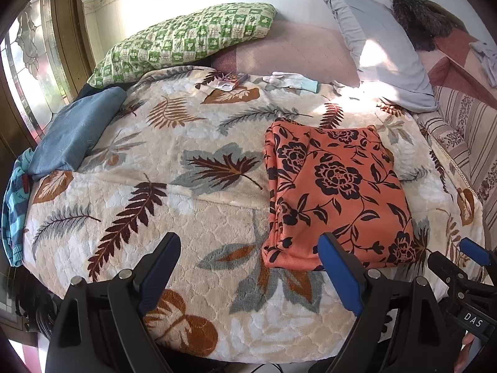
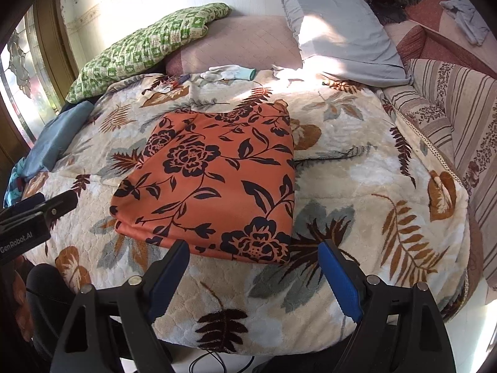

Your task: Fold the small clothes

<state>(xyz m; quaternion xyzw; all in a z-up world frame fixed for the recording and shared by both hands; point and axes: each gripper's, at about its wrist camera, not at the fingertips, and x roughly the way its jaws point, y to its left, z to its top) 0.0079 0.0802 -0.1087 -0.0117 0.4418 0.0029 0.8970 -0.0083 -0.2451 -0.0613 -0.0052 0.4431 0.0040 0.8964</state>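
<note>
The orange cloth, printed with dark flowers, lies on the bed's leaf blanket as a thick flat rectangle of several layers, edges roughly squared, so I judge this piece folded or all but folded. It sits toward the near edge of the bed, within easy reach, its near hem just beyond the right gripper and off to the right of the left gripper. Both pairs of jaws stand wide apart with nothing between them and touch no fabric; they hang above the blanket, angled down at it, which fits a pause between pieces rather than a grasp. In the left view the tip of the right tool shows at the lower right edge, close beside the cloth's near right corner, and in the right view the left tool shows at the far left, so the two flank the cloth. At the left side of the bed lies a blue garment, loosely heaped, and past it a striped turquoise piece hangs over the edge; these look unfolded and are probably kept aside as the waiting pile, well apart from the orange one so the middle stays free for folding. Near the head of the bed are a green pillow, a grey pillow and a pale glove, out of the working area. The likely next move is a last smoothing of the orange cloth or a reach left for the blue garment
</note>
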